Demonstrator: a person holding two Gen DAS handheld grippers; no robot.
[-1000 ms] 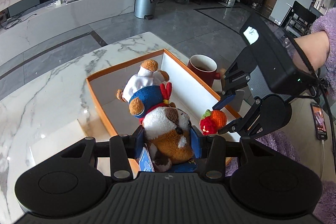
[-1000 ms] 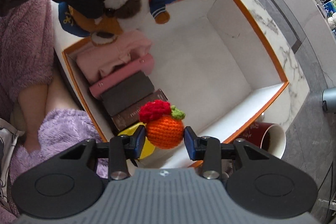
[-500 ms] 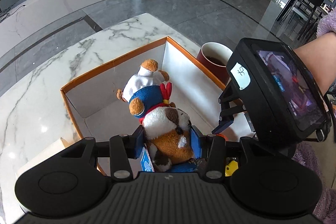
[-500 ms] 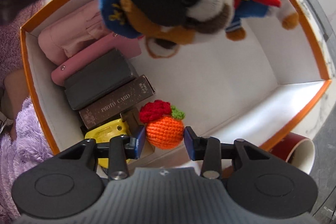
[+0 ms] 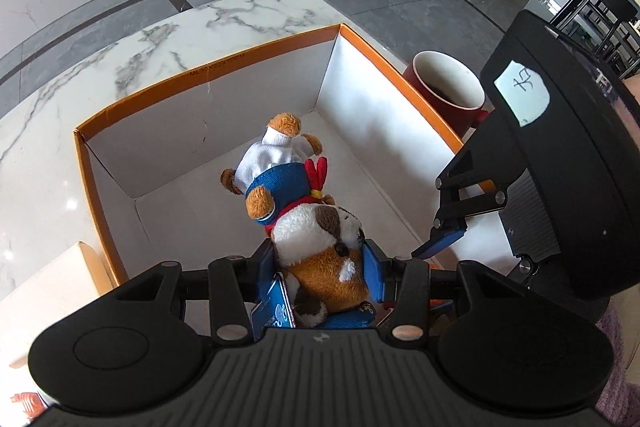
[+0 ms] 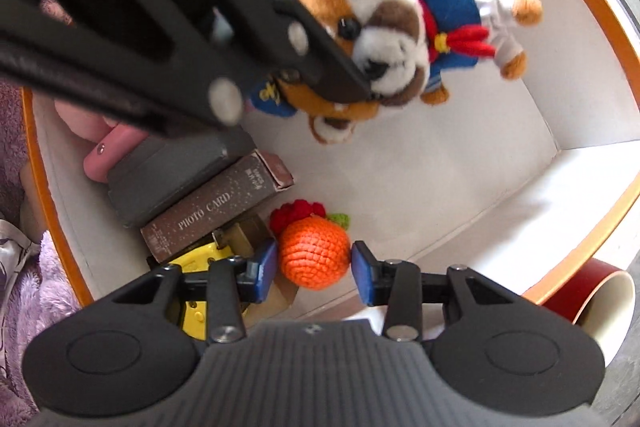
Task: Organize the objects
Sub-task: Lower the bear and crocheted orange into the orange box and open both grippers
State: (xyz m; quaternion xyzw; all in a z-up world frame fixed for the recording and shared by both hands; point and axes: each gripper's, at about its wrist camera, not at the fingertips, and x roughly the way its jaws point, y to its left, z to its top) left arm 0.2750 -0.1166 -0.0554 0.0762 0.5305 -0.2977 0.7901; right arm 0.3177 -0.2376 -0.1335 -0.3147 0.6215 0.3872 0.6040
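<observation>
Both grippers have sunk lower into the orange-rimmed box (image 5: 208,75) than a second ago, and the crocheted orange (image 6: 313,254), held over the rim then, is now down inside the box.

On the left wrist view, the left gripper (image 5: 320,267) is clamped on the head of the plush dog (image 5: 316,235), whose body in its blue sailor top points toward the far wall of the box, above the white floor.

On the right wrist view, the right gripper (image 6: 314,269) has its blue pads on either side of the crocheted orange; the left pad touches it, while whether the right pad presses it I cannot tell. The orange sits just right of a brown "PHOTO CARD" box (image 6: 218,209), a grey case (image 6: 168,175) and a pink case (image 6: 110,153) stacked along the box's left wall, with a yellow object (image 6: 196,255) nearest.

A red mug (image 5: 448,91) stands on the marble table (image 5: 140,43) just outside the box's right wall.
</observation>
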